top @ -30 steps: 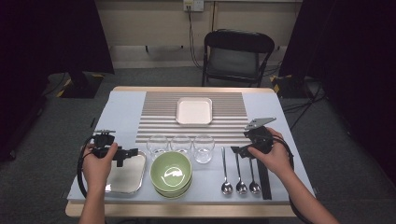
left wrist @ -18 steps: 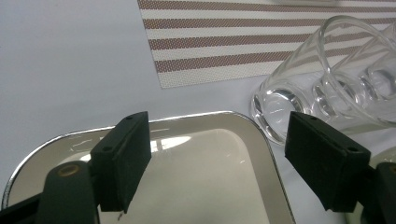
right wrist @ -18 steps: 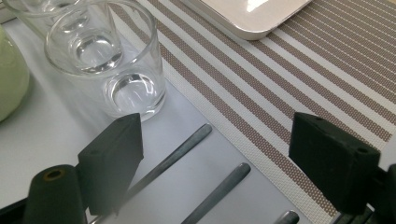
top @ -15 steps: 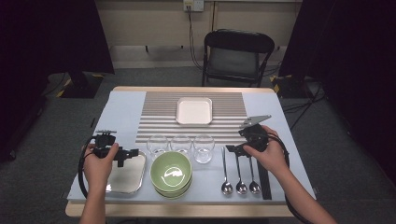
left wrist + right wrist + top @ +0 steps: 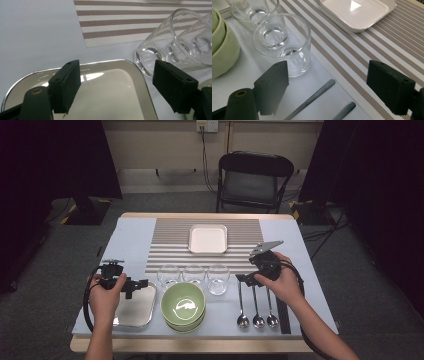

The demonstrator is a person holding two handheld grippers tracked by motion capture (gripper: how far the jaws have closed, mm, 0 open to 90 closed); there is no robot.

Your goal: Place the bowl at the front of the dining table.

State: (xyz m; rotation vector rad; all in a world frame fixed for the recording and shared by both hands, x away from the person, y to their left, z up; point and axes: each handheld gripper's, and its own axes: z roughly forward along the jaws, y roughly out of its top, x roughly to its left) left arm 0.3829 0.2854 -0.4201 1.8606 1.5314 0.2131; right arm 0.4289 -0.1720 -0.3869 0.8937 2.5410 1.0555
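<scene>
My left gripper [image 5: 136,285] is open, low over the far edge of a shiny silver tray [image 5: 145,316] at the table's front left. The left gripper view has its jaws spread above that silver tray [image 5: 105,63], nothing between them, with clear glasses [image 5: 160,47] to the right. My right gripper [image 5: 243,279] is also open and empty, above the handle ends of three spoons [image 5: 257,319]. In the right gripper view [image 5: 328,75] the nearest glass [image 5: 284,42] sits by the left jaw, and two spoon handles [image 5: 317,93] lie below.
Three glasses [image 5: 193,273] stand in a row behind stacked green bowls [image 5: 183,305]. A white square tray [image 5: 208,239] rests on the striped placemat [image 5: 165,240]. A dark strip [image 5: 283,316] lies right of the spoons. A folding chair [image 5: 255,180] stands beyond the table.
My right gripper has shifted a little left, toward the spoon handles and the nearest glass. The left gripper has stayed over the silver tray.
</scene>
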